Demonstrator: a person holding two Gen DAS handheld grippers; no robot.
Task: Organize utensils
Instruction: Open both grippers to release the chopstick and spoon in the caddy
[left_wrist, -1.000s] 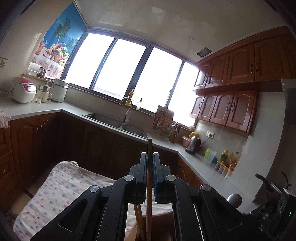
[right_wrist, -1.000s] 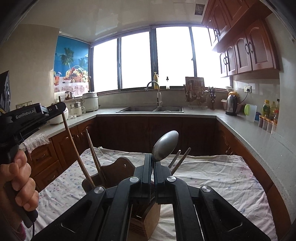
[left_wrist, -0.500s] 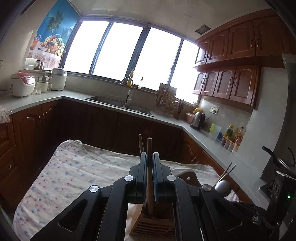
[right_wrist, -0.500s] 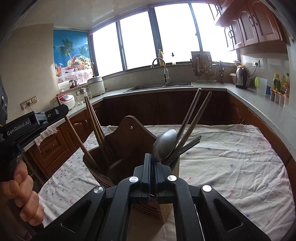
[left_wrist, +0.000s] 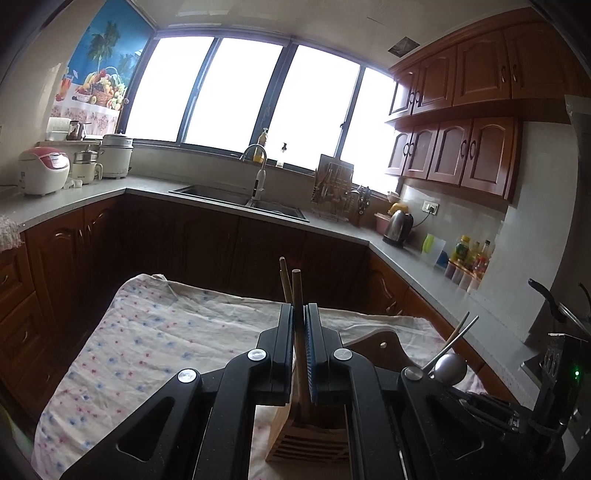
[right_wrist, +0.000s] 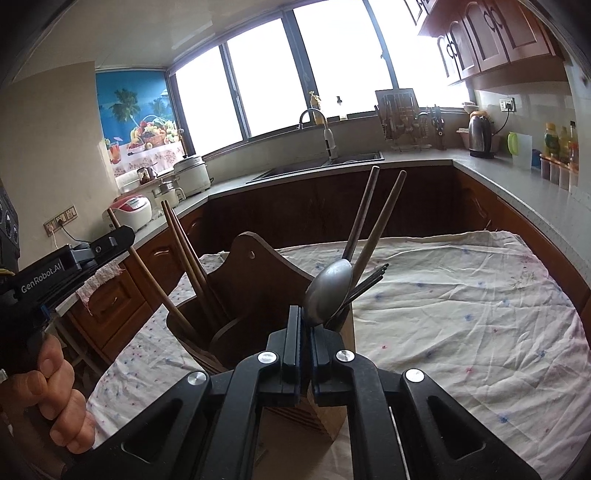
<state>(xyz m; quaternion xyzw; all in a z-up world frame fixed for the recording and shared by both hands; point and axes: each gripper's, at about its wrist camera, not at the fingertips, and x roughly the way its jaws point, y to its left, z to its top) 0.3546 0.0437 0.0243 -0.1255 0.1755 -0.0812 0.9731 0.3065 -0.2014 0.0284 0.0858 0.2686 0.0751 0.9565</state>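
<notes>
My left gripper (left_wrist: 300, 332) pinches 1 wooden chopstick (left_wrist: 297, 295), jaws nearly closed, stick's lower end in wooden holder (left_wrist: 308, 443). My right gripper (right_wrist: 306, 332) clamps metal spoon (right_wrist: 328, 291) by handle, bowl up, over holder's right compartment (right_wrist: 341, 413). I see 2 more chopsticks (right_wrist: 184, 251) in left compartment. Holder stands on floral cloth (right_wrist: 461, 314).

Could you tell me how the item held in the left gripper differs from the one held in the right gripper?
The left gripper is shut on a wooden chopstick, a thin straight brown stick; the right gripper is shut on a spoon, grey metal with a broad rounded bowl. The chopstick's lower end already reaches into the wooden holder; the spoon's lower end is hidden. Both stand roughly upright over that holder.
</notes>
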